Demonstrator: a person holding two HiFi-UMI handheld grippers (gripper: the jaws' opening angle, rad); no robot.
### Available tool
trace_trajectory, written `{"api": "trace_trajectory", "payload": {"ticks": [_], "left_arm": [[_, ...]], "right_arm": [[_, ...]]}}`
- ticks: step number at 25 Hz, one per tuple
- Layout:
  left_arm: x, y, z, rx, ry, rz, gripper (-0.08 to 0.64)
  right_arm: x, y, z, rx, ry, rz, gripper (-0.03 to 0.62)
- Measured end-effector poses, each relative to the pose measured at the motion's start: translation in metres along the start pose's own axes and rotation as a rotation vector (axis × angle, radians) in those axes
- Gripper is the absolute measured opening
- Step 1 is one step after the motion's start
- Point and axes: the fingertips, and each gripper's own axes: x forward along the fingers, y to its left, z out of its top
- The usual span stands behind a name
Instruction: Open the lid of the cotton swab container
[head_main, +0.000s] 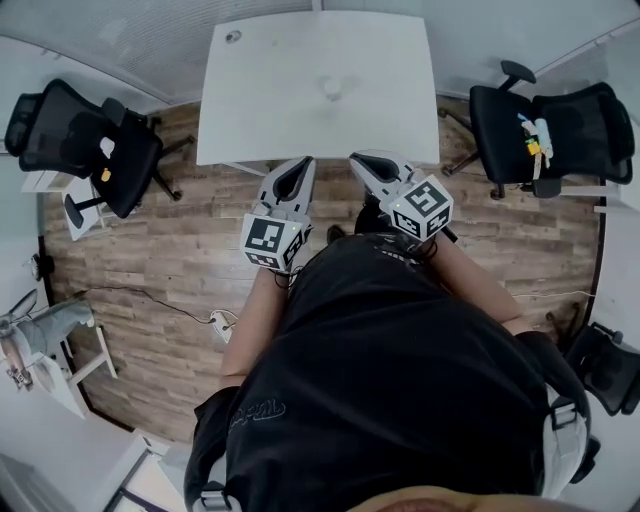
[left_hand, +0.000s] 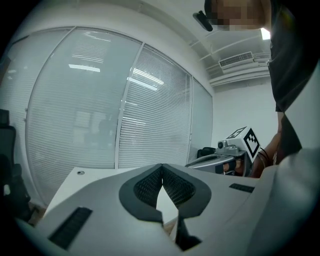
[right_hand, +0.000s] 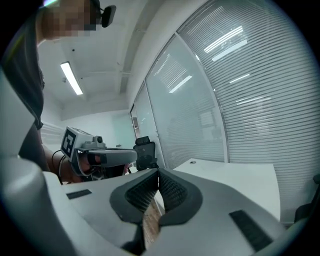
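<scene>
A small clear cotton swab container (head_main: 332, 88) stands near the middle of the white table (head_main: 270, 110), far from both grippers. My left gripper (head_main: 304, 161) hangs over the wood floor just short of the table's near edge, shut and empty. My right gripper (head_main: 356, 158) is level with it, also shut with nothing between its fingers. In the left gripper view the jaws (left_hand: 161, 168) meet at their tips and the right gripper (left_hand: 225, 159) shows beside them. In the right gripper view the closed jaws (right_hand: 158, 173) point at the table, with the left gripper (right_hand: 107, 156) alongside. The container is hidden in both gripper views.
Black office chairs stand left (head_main: 85, 140) and right (head_main: 560, 130) of the table. A round grommet (head_main: 233, 37) sits in the table's far left corner. A power strip (head_main: 220, 322) and cable lie on the floor. Glass walls with blinds (left_hand: 150, 120) stand behind the table.
</scene>
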Motion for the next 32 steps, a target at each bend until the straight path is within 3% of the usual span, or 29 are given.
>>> {"api": "trace_trajectory", "payload": {"ticks": [6, 15, 20, 24, 32], "left_arm": [[0.031, 0.023, 0.007, -0.004, 0.005, 0.043, 0.017], [0.104, 0.020, 0.036, 0.031, -0.062, -0.015, 0.017], [0.141, 0.025, 0.041, 0.045, -0.062, 0.009, 0.017], [0.155, 0.040, 0.039, -0.024, -0.073, 0.060, 0.018], [0.179, 0.069, 0.015, -0.013, -0.022, 0.053, 0.018]], "right_arm": [[0.022, -0.038, 0.021, -0.024, -0.007, 0.045, 0.023], [0.030, -0.114, 0.050, -0.037, -0.025, 0.091, 0.023], [0.025, -0.148, 0.057, -0.059, -0.016, 0.132, 0.023], [0.028, -0.169, 0.054, -0.014, -0.015, 0.133, 0.023], [0.044, -0.193, 0.050, 0.005, 0.023, 0.135, 0.023]]}}
